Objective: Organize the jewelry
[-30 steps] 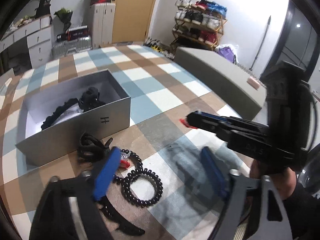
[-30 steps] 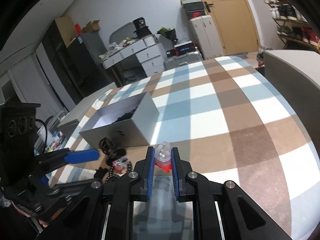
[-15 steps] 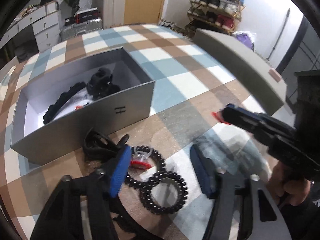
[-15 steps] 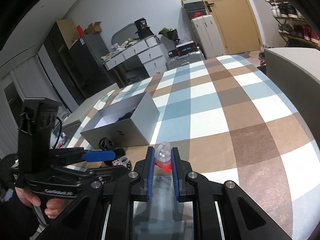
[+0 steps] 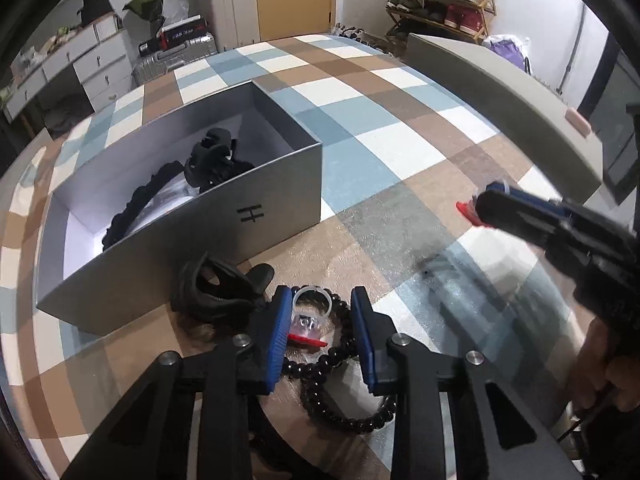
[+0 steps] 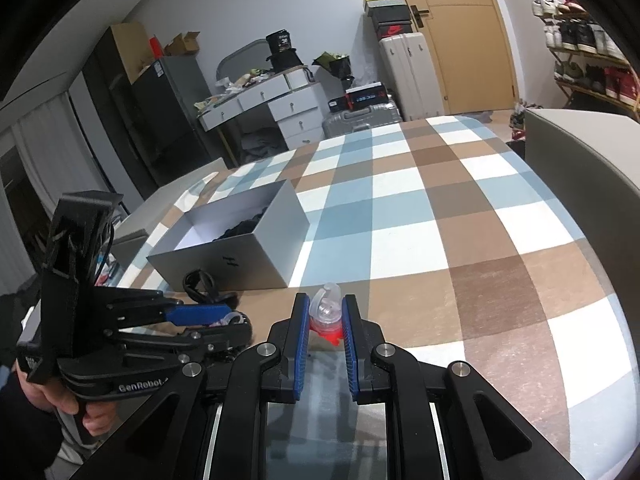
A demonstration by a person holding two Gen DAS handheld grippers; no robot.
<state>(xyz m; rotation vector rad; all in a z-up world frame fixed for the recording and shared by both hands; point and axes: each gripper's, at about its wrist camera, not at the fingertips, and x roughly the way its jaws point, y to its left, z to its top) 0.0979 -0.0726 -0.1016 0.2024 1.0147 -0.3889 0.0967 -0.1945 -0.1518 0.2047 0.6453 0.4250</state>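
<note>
A grey open box [image 5: 280, 204] on the checked tablecloth holds black hair clips and a black band [image 5: 212, 160]. In front of it lie a black claw clip [image 5: 212, 288], a black bead bracelet [image 5: 340, 400] and a clear ring with a red base [image 5: 306, 320]. My left gripper [image 5: 320, 320] is open, its blue pads on either side of that ring, just above the cloth. My right gripper [image 6: 326, 320] is shut on a second clear ring with a red base [image 6: 326, 314] and holds it above the table, right of the box [image 6: 240, 240].
A long grey box lid [image 5: 500, 92] lies along the table's right edge. The left gripper and the hand holding it fill the lower left of the right wrist view [image 6: 120, 332]. Drawers, suitcases and a shoe rack stand beyond the table.
My left gripper has come down and forward over the ring and bracelet, and its jaws have narrowed around the ring. My right gripper has kept its ring and barely moved.
</note>
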